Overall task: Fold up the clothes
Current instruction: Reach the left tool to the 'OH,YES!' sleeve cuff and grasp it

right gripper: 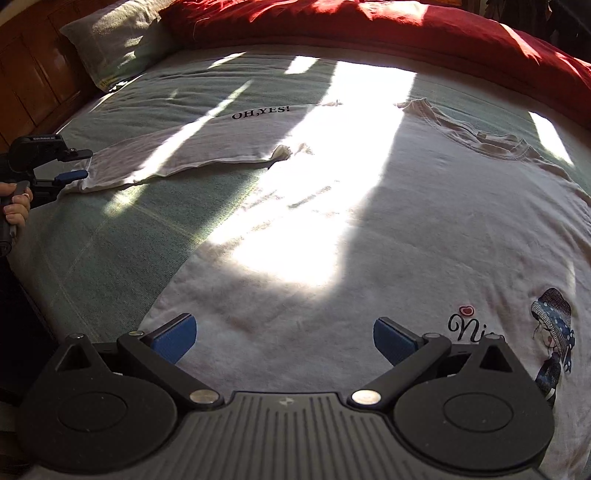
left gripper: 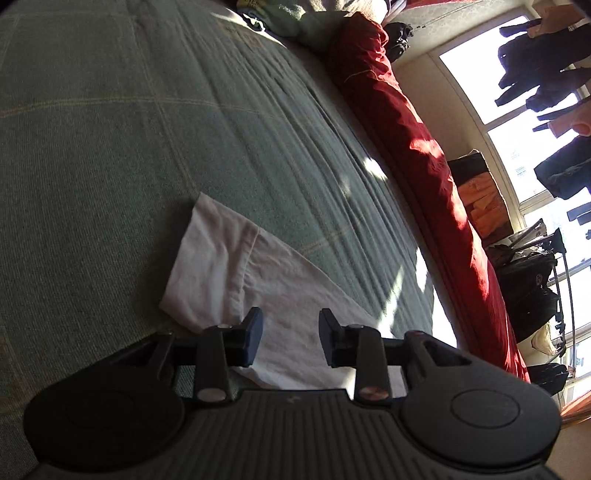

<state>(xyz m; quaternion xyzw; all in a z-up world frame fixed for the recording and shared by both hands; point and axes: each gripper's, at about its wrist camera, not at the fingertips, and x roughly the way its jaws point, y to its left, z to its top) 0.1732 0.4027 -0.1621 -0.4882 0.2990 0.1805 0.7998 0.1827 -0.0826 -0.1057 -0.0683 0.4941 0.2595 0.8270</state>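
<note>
On the green bedspread (right gripper: 110, 258) a white T-shirt (right gripper: 332, 295) lies spread flat, front up, its collar toward the red duvet (right gripper: 369, 22) bunched along the far edge of the bed. A cartoon figure in a blue hat (right gripper: 554, 332) and some cursive lettering are printed on the chest, and "OH,YES!" (right gripper: 260, 112) is printed on the long sleeve that stretches out to the left. Bright bars of sunlight fall across the cloth.

The left gripper (right gripper: 79, 164) is at that sleeve's cuff (left gripper: 207, 266). From its own camera the fingers stand a modest way apart with white fabric showing between them; whether the pads actually press the cloth I cannot tell. A hand (right gripper: 16, 206) grips its handle at the bed's edge.

The right gripper (right gripper: 284, 336) hovers over the shirt's body, its blue-padded fingers spread wide, nothing caught between them.

A grey pillow (right gripper: 110, 40) sits at the wooden headboard (right gripper: 33, 74). Beyond the duvet, dark clothes (left gripper: 535, 74) hang against a sunlit window (left gripper: 480, 74).
</note>
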